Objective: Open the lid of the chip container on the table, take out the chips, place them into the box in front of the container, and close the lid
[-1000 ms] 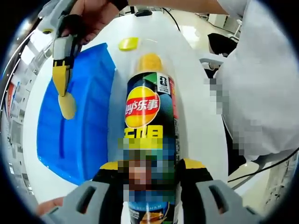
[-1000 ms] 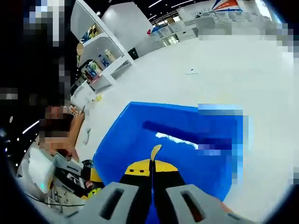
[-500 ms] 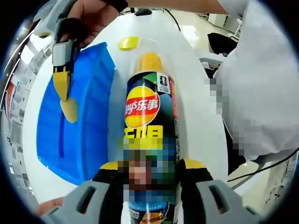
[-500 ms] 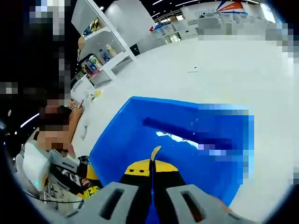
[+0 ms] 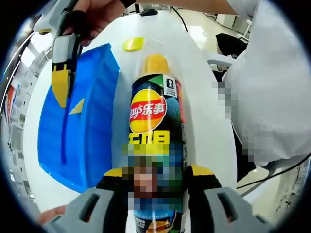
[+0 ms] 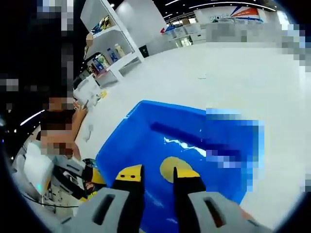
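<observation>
the right gripper has just parted its jaws: half a second ago they were pinched on a single chip, and now they stand apart with a narrow gap and nothing between them. the chip lies free on the floor of the blue box, just past the jaw tips; in the left gripper view it shows as a small yellow wedge below the right gripper, near the box's far end. so one chip has been delivered, and the right hand is free to go back for more.

the left gripper has not moved; its jaws stay clamped on the lower body of the chip container, which lies tilted with its open mouth pointing toward the far edge of the white table. yellow chips fill that mouth. the yellow lid rests on the table beyond the mouth, near the box's far corner, apart from both. the lid is not yet back on, and judging by the full mouth, several more chips remain to be moved.
</observation>
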Available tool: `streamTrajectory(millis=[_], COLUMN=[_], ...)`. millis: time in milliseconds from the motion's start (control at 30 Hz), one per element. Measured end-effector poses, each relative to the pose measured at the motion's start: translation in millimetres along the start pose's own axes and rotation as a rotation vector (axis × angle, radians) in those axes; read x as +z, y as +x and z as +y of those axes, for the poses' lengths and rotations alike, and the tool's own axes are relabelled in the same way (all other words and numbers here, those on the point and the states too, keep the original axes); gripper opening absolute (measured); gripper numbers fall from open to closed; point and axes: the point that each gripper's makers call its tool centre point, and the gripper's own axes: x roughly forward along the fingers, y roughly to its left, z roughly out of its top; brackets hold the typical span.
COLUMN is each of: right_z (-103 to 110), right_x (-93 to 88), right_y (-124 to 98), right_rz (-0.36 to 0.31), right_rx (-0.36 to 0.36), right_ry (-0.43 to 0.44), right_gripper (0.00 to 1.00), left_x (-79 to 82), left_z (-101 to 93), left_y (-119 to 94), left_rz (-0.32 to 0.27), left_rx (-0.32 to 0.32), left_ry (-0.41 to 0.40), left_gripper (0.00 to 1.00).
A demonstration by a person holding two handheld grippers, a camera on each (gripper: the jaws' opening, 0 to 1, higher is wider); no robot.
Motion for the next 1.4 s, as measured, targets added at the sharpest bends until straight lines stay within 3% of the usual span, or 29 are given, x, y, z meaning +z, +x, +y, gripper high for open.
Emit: streamTrajectory(millis=[700, 1067, 1133, 1400], right_z=[5.6, 3.2, 2.4, -1.5], right_x=[2.6, 13.1, 17.4, 12.1], right_y=[-15.8, -57.9, -67.0, -98.0], right_rz=[-0.035, -0.142, -0.174, -0.212], right_rx=[0.003, -0.014, -0.009, -0.023], right_ry=[-0.092, -0.158, -0.239, -0.327], right_gripper=[0.23, 0.23, 0.21, 0.21], left_x=[-1.0, -1.2, -1.1, -0.9], left_z=[0.2, 0.9, 1.0, 1.0], left_y=[1.1, 1.5, 1.6, 1.5], left_rz=[0.013, 0.012, 0.013, 0.01], left_rx=[0.004, 0.001, -0.001, 0.0], left_ry=[0.005, 0.006, 0.005, 0.005], left_gripper=[0.48, 0.48, 0.48, 0.48])
